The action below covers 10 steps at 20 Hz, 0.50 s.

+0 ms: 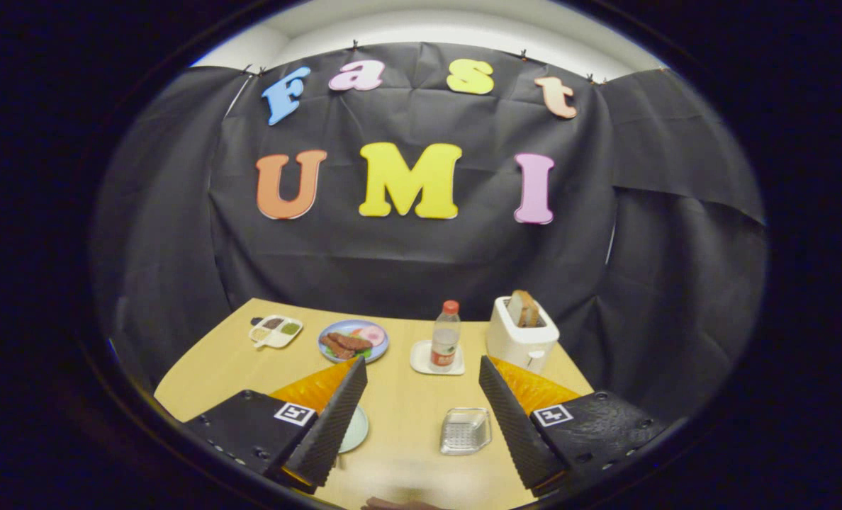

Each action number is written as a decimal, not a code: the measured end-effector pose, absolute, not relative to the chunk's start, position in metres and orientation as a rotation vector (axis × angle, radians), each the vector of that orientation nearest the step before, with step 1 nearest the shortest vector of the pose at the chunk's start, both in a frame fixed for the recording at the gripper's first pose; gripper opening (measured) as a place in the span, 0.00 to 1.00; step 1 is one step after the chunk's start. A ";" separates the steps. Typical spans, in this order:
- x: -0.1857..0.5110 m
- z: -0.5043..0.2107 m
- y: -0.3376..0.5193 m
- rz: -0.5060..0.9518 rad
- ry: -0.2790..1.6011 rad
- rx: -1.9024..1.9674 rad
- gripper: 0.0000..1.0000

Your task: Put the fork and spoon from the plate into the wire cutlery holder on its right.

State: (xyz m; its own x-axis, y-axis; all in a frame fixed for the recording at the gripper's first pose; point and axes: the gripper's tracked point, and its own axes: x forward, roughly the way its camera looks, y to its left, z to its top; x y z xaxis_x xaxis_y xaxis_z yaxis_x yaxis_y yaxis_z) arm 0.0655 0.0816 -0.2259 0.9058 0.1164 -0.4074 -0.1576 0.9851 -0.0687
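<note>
Nearest to me are my two fingers, spread wide apart with nothing between them but bare table; my gripper holds nothing and touches nothing, hanging above the near edge of the wooden surface and tilted slightly down toward it. One wire cutlery holder sits between the fingers, close beside the inner face of the right one, near the front edge. One pale green plate peeks out from behind the left finger, mostly hidden; I cannot make out the fork or spoon on it. Beyond the fingertips, toward the far edge, I count one blue plate of food, one divided tray with three small fillings near the far left corner, one bottle with a red cap standing upright on one white square coaster, and one white toaster with one slice of bread sticking up from it, near the far right corner. At the very front edge a blurred brownish shape shows; I cannot tell what it is.
</note>
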 end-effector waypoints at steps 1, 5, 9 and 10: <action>0.069 -0.250 0.090 0.150 0.457 -0.112 0.96; 0.073 -0.331 0.121 0.176 0.622 -0.107 0.96; 0.068 -0.395 0.149 0.188 0.788 -0.096 0.95; 0.066 -0.406 0.156 0.199 0.821 -0.094 0.96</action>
State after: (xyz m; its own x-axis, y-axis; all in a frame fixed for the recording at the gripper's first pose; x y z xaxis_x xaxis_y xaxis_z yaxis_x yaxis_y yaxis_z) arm 0.0661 0.1565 -0.4060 0.6639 0.1397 -0.7346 -0.2125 0.9771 -0.0062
